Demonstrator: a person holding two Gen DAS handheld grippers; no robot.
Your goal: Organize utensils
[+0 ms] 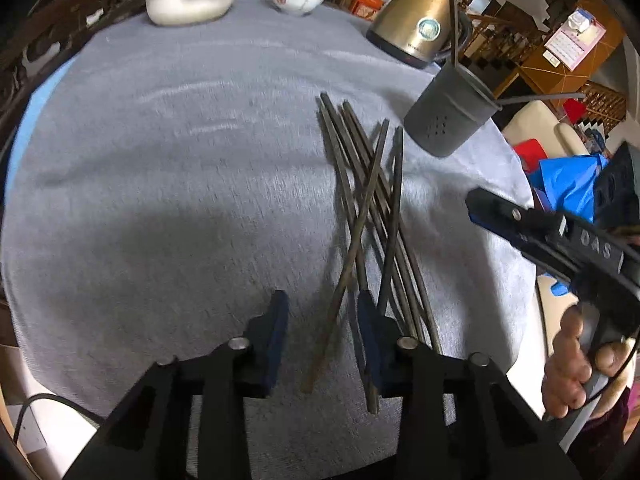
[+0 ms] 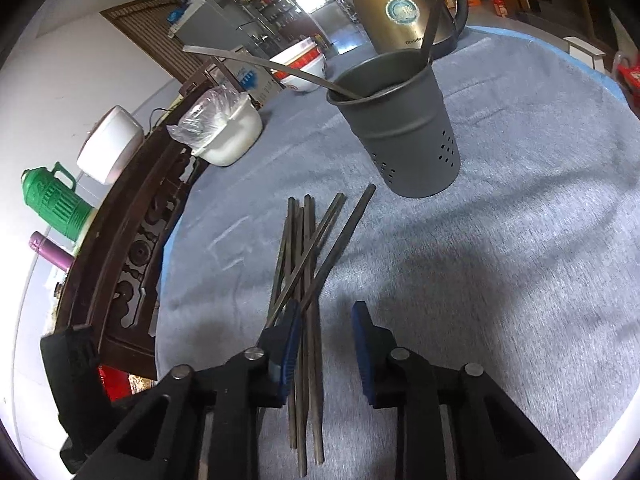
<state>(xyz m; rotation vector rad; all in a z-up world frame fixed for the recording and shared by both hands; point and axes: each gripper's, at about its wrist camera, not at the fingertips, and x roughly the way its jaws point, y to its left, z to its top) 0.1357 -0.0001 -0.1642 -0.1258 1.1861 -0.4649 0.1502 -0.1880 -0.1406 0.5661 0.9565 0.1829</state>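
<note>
Chopsticks (image 1: 372, 216) are lying crossed in a loose bundle on the grey tablecloth (image 1: 180, 168), near the dark perforated holder (image 2: 400, 128). Both claws are hanging parted: the left gripper (image 1: 324, 336) is straddling one stick, the right gripper (image 2: 326, 344) several, neither pressing them. A brass kettle (image 2: 400, 4) is standing behind the holder.

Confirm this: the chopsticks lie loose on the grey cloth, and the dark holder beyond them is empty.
Not empty. The right wrist view shows two long utensils leaning out of the dark holder. The chopsticks do lie loose on the grey cloth.
</note>
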